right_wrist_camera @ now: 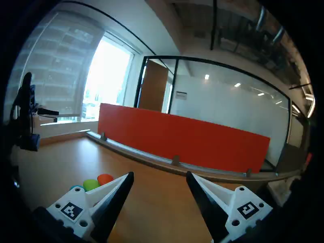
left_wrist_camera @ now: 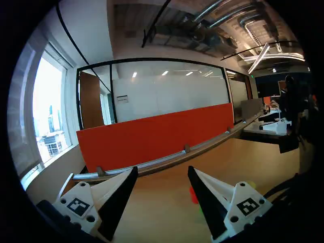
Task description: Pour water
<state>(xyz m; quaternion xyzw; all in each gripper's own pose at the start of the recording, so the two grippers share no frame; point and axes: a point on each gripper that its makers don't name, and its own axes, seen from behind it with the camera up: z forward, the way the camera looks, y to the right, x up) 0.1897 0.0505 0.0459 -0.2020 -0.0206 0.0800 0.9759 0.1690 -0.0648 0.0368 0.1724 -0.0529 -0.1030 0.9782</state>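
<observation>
**Both grippers open over a wooden table, holding nothing**

In the left gripper view, one bright window stands far off to the left of the gripper. The left gripper has its two fingers spread wide, with only bare wooden table in the gap between them. Each finger carries one square black-and-white marker, two in all. Ahead of the fingertips one orange divider panel runs along the table's far edge, above a rail with three small brackets. Just behind the right-hand finger there are three small patches of colour: one red spot, one green spot and, further right, one yellow spot. All three are mostly hidden by the finger, so what they are cannot be told.

In the right gripper view, one dark clamped device sits at the table's far left. Just to the left of the left-hand finger, three rounded pieces lie close together on the table: one blue piece, one green piece and one orange piece. They may be cups, though they are too small to be sure. The right gripper is likewise wide open and grips nothing. It also has two fingers and two markers.
</observation>
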